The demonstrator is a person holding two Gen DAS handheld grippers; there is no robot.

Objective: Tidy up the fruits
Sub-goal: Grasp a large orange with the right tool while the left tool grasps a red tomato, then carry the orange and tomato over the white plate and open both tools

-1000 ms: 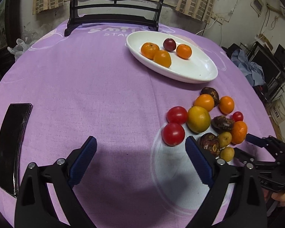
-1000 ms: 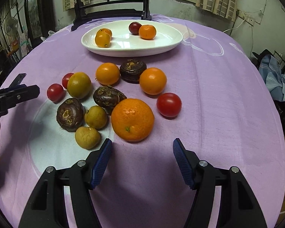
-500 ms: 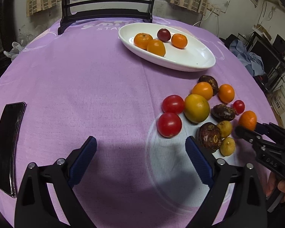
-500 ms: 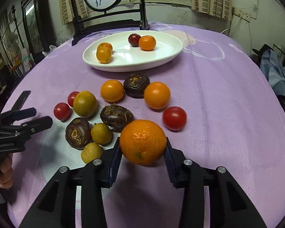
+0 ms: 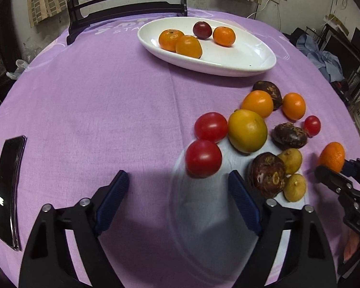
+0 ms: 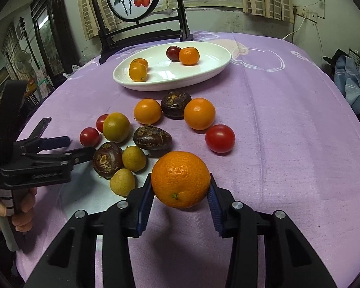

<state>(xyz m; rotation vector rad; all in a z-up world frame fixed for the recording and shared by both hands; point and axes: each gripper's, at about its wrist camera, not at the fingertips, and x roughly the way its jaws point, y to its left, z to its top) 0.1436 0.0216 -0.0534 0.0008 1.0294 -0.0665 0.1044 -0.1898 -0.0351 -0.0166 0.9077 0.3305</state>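
Observation:
My right gripper is shut on a large orange mandarin and holds it above the purple cloth; the mandarin also shows in the left wrist view. My left gripper is open and empty, just short of a red tomato. A white oval plate at the back holds three orange fruits and a dark red one. Loose fruits lie between: tomatoes, oranges, a yellow-green citrus, brown water chestnuts and small yellow longans.
A black phone lies at the table's left edge. A dark wooden screen stand rises behind the plate. The left gripper and hand sit left of the fruit pile. Blue clothing lies off the right edge.
My right gripper closed on the large mandarin and lifted it off the cloth. My left gripper moved forward toward the tomatoes, still open.

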